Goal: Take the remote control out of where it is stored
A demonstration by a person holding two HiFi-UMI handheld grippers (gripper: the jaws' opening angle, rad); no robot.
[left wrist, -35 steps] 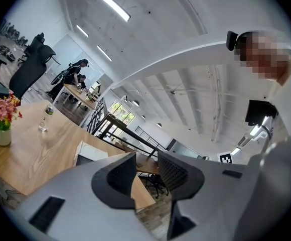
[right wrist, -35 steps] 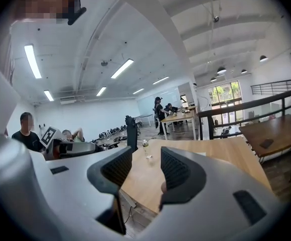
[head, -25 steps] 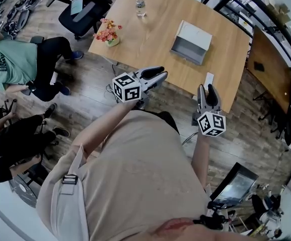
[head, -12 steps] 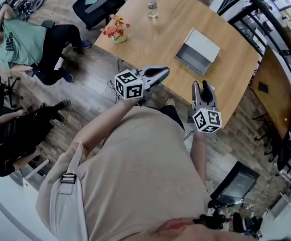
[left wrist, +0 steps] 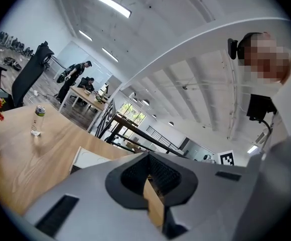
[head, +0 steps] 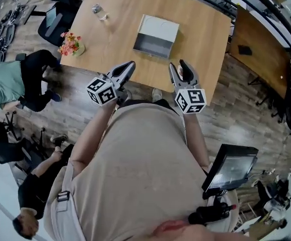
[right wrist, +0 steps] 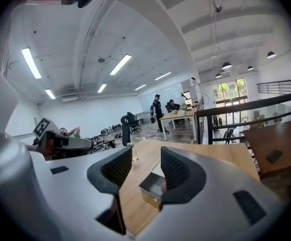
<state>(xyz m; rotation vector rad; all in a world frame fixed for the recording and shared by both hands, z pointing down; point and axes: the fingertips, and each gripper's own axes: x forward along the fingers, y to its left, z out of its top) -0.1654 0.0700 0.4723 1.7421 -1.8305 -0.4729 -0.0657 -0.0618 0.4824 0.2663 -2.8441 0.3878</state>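
Closest to the camera, a person's torso in a beige shirt [head: 135,174] fills the lower half of the head view. Both bare forearms reach forward from it toward 12 o'clock, elbows bent. The left forearm [head: 93,129] angles toward 1 o'clock and ends in the left gripper [head: 129,66], carried almost level with its marker cube [head: 101,91] turned upward. Its jaws are pressed fully together, pad against pad, with nothing caught between them. Near it, at its 3 o'clock, the right gripper [head: 177,65] points toward 12 o'clock, also close to level. Its jaws stand a little apart, leaving a narrow gap with only air in it; they grip nothing and touch nothing. Both sets of tips hang over the near edge of the light wooden bench [head: 200,34].

Farther along the bench, at 12 o'clock of the grippers and well apart from them, lies the grey open-topped box [head: 153,48]. The right gripper view shows it through the gap of the right jaws. The remote control cannot be made out in any view, as the box's inside is too dim to read. At 9 o'clock of the box, a small vase of pink and orange flowers [head: 70,44] stands by the bench's corner. A clear bottle [head: 96,7] sits at 10 o'clock, and a black office chair [head: 52,19] stands on the floor past that edge.
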